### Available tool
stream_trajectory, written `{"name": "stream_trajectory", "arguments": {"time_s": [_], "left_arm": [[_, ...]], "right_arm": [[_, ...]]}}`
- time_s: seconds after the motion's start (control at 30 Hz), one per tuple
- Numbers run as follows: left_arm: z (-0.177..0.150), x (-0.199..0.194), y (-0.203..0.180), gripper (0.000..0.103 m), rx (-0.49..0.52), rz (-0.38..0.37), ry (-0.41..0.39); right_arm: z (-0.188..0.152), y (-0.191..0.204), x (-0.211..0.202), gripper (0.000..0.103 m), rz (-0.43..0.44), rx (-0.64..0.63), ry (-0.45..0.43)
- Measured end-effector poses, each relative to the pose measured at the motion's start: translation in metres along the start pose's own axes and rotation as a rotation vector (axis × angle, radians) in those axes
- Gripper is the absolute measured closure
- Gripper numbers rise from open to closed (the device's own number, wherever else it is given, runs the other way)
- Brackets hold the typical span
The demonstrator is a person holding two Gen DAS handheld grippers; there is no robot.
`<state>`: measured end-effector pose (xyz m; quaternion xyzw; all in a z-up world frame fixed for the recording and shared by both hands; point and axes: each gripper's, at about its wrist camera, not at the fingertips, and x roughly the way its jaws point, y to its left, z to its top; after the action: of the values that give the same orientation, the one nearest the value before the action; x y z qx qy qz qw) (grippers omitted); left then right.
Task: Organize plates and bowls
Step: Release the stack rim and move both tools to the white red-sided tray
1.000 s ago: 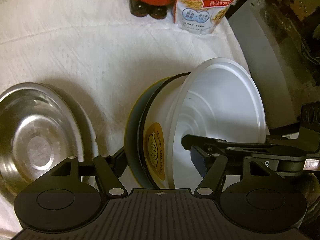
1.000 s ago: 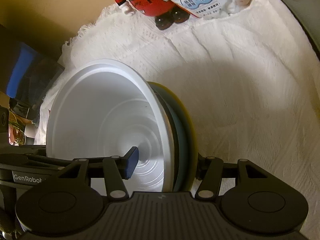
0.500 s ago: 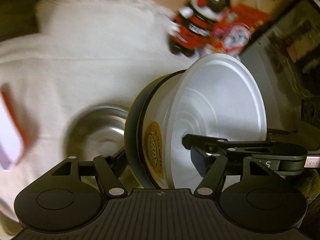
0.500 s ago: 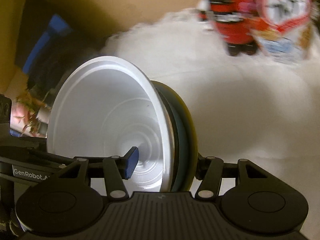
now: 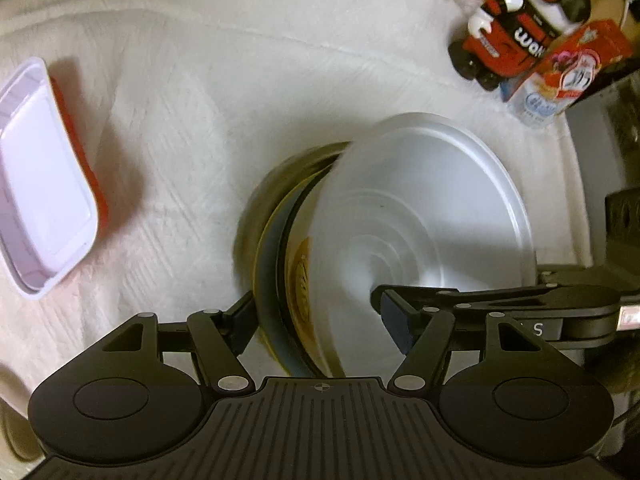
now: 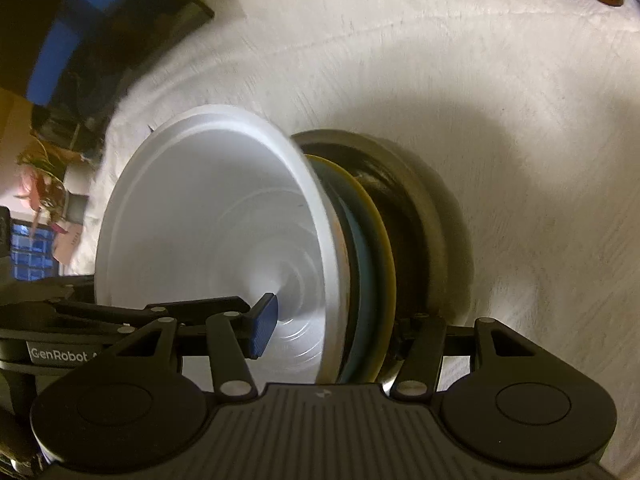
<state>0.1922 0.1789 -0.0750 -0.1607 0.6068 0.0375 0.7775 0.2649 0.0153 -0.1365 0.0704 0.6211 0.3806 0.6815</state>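
Both grippers grip one stack from opposite sides: a white plastic bowl (image 5: 432,208) nested in a yellow-rimmed dark plate (image 5: 276,248). My left gripper (image 5: 320,316) is shut on the stack, one finger inside the white bowl, one behind the plate. My right gripper (image 6: 332,328) is shut on the same stack (image 6: 224,224), its blue pad inside the bowl. The stack sits over or in a steel bowl (image 6: 416,216), whose rim shows behind the plate in the left wrist view (image 5: 256,200). Whether they touch I cannot tell.
A white rectangular tray with an orange rim (image 5: 40,176) lies on the white cloth (image 5: 224,80) at the left. A red and white robot toy (image 5: 520,28) and a cereal packet (image 5: 560,80) stand at the far right edge.
Both grippers have swung the held stack left over the steel bowl. The steel bowl now sits right behind the plate. The tray has come into the left wrist view.
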Motion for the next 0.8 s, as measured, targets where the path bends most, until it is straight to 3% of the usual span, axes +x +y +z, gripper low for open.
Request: {"name": "stream_trajectory", "arguments": {"time_s": [0.13,0.27,0.33,0.37,0.53,0.63,0.8], "left_arm": [[-0.001,-0.003,0.002,0.051,0.037,0.022,0.004],[0.001,-0.006,0.006,0.059,0.045,0.022,-0.010],[0.001,-0.011,0.007,0.075,0.043,0.018,-0.025],[0.001,-0.013,0.009,0.077,0.040,0.011,-0.033],[0.001,-0.025,0.013,0.074,0.025,0.019,-0.081],[0.002,-0.028,0.016,0.074,0.005,0.014,-0.096],[0.000,-0.039,0.015,0.076,-0.009,-0.004,-0.133]], "right_arm": [[0.002,0.012,0.002,0.047,-0.082,-0.067,-0.020],[0.007,0.014,-0.001,0.048,-0.110,-0.079,-0.033],[0.008,0.013,-0.004,0.049,-0.114,-0.072,-0.026],[0.011,0.013,-0.004,0.049,-0.114,-0.071,-0.021],[0.010,0.014,-0.022,0.047,-0.161,-0.115,-0.053],[0.013,0.010,-0.037,0.047,-0.140,-0.110,-0.080],[0.009,0.018,-0.063,0.047,-0.194,-0.197,-0.200]]}}
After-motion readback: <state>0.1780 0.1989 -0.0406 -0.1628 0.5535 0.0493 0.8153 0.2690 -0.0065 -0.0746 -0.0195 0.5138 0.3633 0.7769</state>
